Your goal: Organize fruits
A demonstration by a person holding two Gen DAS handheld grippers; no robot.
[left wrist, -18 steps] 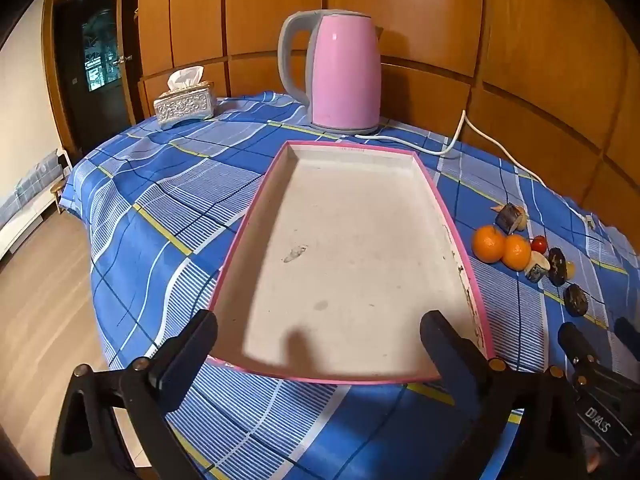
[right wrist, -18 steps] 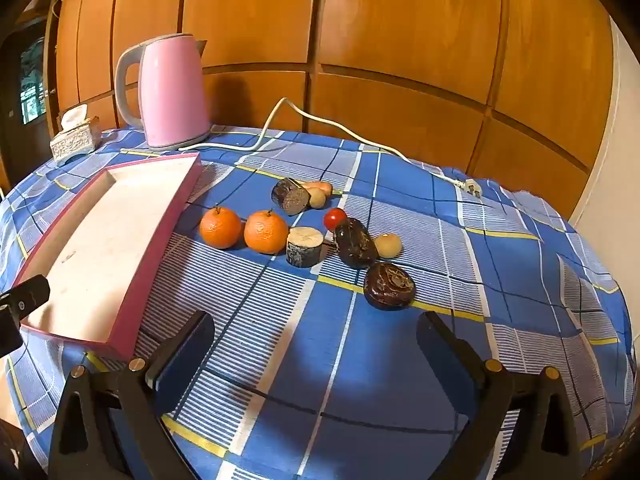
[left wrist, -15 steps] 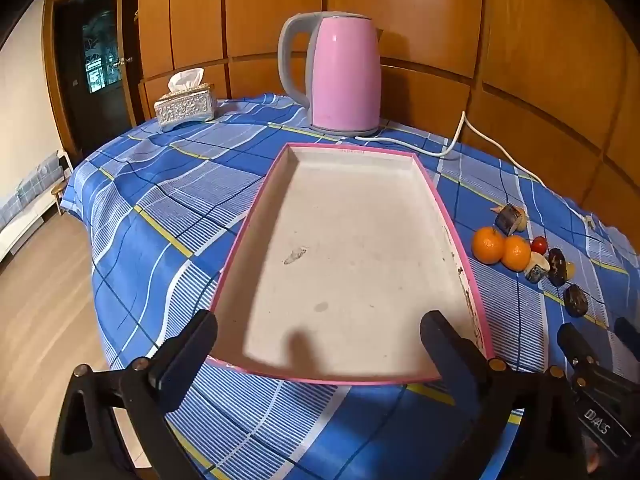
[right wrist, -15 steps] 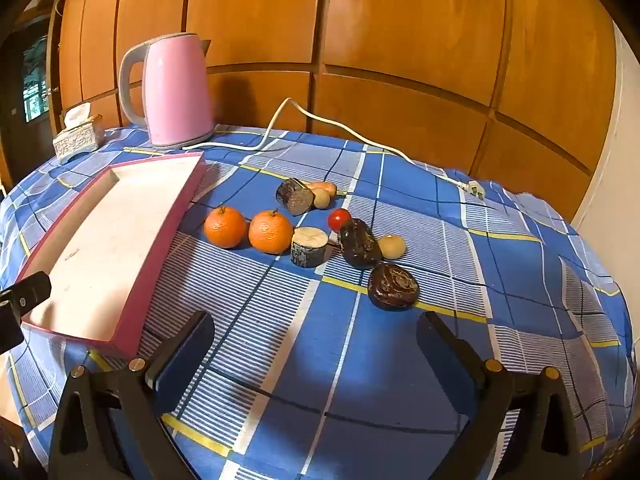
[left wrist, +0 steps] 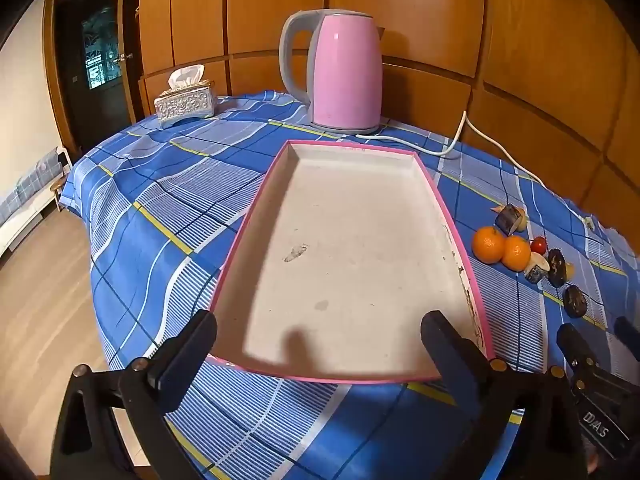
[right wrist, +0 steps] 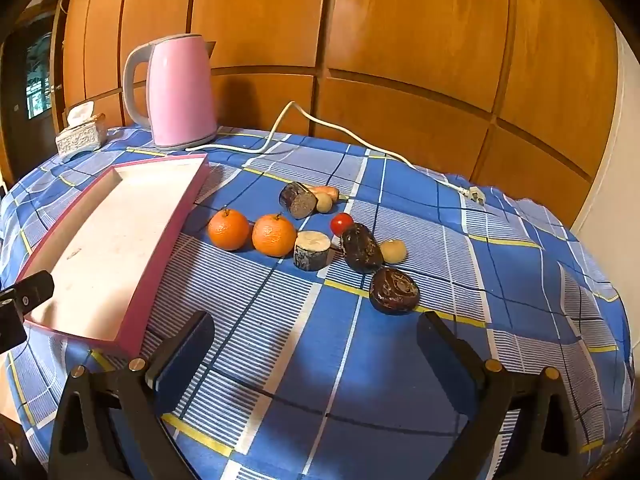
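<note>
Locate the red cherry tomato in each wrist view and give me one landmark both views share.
Left wrist view: the cherry tomato sits far right, just beyond the two oranges, right of the pink tray.
Right wrist view: the cherry tomato sits at centre, right of the two oranges.
Shared landmark: the pink kettle, standing at the table's far edge in both views.

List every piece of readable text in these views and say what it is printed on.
"DAAS", roughly; white letters on the black body of the right gripper, seen at an angle from the left wrist view, so the reading is uncertain.
No print shows on the kettle, tissue box or tray.
</note>
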